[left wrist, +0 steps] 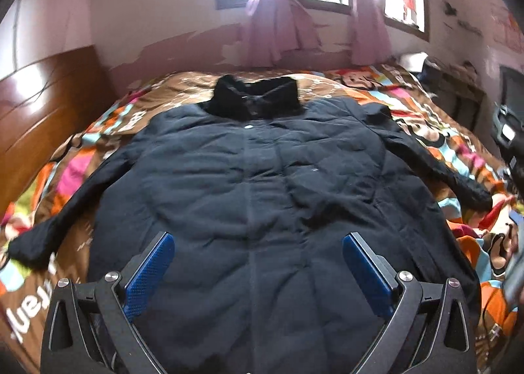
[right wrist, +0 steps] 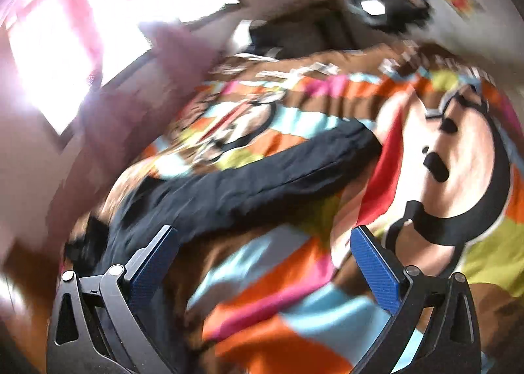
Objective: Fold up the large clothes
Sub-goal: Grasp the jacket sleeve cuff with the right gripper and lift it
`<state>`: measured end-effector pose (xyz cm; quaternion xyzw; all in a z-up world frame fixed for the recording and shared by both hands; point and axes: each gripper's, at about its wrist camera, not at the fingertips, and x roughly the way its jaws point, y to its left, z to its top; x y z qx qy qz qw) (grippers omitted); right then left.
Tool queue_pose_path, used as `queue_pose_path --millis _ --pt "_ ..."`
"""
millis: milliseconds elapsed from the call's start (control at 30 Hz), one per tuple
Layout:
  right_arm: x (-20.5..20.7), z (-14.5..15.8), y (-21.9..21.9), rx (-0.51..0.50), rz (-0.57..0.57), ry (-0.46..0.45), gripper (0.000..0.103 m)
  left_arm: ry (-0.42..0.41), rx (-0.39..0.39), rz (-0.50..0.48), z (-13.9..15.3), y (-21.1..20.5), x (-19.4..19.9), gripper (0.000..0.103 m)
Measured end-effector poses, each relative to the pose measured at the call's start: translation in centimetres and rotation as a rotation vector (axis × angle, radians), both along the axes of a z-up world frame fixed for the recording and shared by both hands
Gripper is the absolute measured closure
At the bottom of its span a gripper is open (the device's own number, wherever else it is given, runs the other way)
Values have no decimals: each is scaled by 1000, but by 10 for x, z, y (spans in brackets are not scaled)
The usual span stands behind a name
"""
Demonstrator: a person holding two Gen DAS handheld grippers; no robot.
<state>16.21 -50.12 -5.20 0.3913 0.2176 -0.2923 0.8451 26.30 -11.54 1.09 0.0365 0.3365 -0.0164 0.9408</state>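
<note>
bedspread (left wrist: 49,275) lettering, too partial to read

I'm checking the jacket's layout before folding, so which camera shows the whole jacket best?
The left wrist view: the jacket lies spread flat, collar and both sleeves visible. The right wrist view is blurred and shows only one sleeve.

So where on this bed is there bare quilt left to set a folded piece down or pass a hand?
Bare quilt shows between the collar and the wall, and beside each sleeve: left sleeve, right sleeve. The widest patch lies under the open right tool. The jacket crowds the middle, below the open left tool.
</note>
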Motion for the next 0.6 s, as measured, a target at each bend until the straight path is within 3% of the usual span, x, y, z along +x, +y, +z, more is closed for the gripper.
queue_pose_path --millis 67,233,367,500,600 --pt "25 -13 -18 90 -39 -1 1 6 8 -19 -1 -13 15 0" --pt "65 -43 -42 160 -93 17 1 -8 -10 -118 2 -55 63 0" --pt "69 -77 -70 281 -89 -155 1 -45 48 -261 -2 -95 101 0" --pt "78 -113 -95 357 -121 -123 1 -25 108 -330 -10 -133 138 0" --pt "82 -135 -110 489 -149 -176 1 0 99 -326 -17 -154 166 0"
